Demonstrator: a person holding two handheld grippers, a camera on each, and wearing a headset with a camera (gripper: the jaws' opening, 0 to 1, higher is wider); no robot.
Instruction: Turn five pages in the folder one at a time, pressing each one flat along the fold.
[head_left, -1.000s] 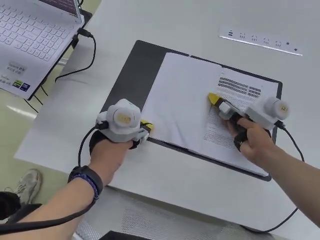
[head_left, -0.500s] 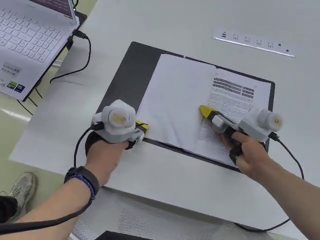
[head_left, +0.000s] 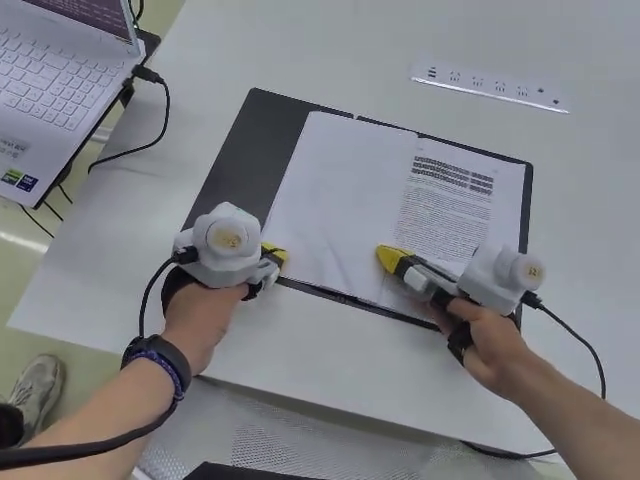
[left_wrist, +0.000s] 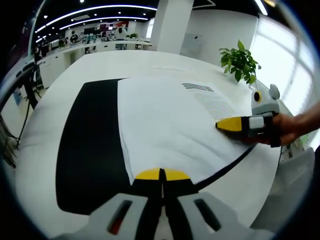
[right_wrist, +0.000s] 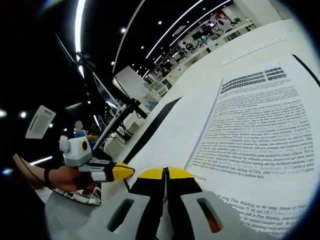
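1. On the white bench (head_left: 330, 60), the black folder (head_left: 245, 150) lies open in front of me. A blank turned page (head_left: 340, 190) covers its left half and a printed page (head_left: 465, 200) its right.
2. Left tongs (head_left: 272, 258): the jaws are closed with nothing between them. The yellow tips rest at the near left corner of the blank page, which I judge pins the sheet against springing back.
3. Right tongs (head_left: 390, 260): the jaws are likewise closed and empty, with the tips laid on the fold (head_left: 402, 190) at its near end. Closed tips give one blunt edge for pressing.
4. Step, as I judge it: flattening along the fold. How many pages are done cannot be told.
5. The laptop (head_left: 50, 90) and power strip (head_left: 490, 85) lie well apart from the folder.
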